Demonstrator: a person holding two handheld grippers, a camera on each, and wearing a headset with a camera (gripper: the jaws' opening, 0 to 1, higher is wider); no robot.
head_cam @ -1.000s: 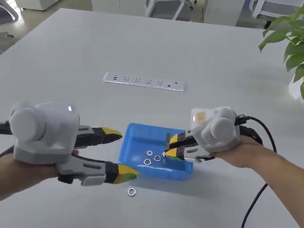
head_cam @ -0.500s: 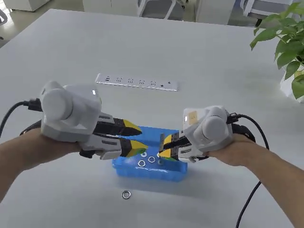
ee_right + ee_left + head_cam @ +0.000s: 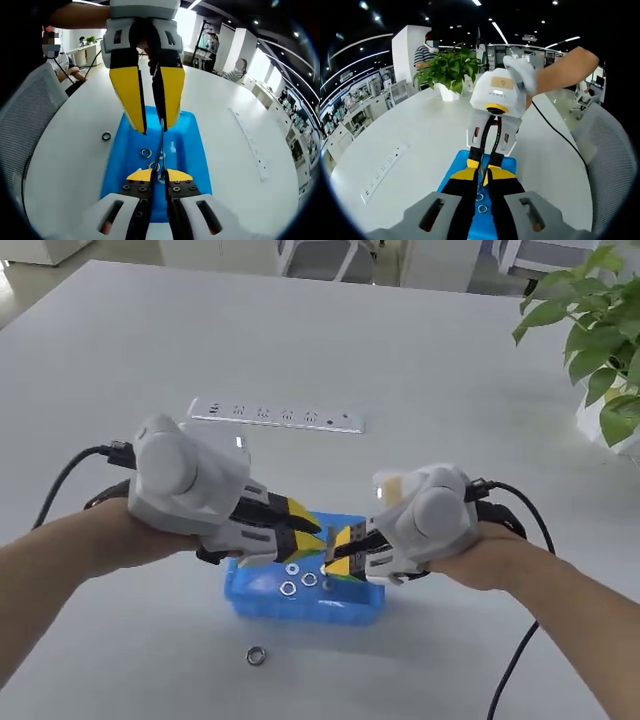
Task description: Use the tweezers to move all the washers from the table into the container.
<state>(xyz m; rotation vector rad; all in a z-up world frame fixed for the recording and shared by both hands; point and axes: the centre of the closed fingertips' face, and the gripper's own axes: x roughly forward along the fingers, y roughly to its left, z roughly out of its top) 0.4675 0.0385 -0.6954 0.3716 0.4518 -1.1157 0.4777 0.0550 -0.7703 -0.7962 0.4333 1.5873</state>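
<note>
Three washers in one blue container, one washer on the table, one power strip, one plant.

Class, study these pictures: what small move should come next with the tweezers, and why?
Probably swing the right claw, shut on the thin metal tweezers, out over the near wall of the blue plastic container toward the small silver washer lying on the white table. The other washers already lie inside; that one lies outside.
</note>
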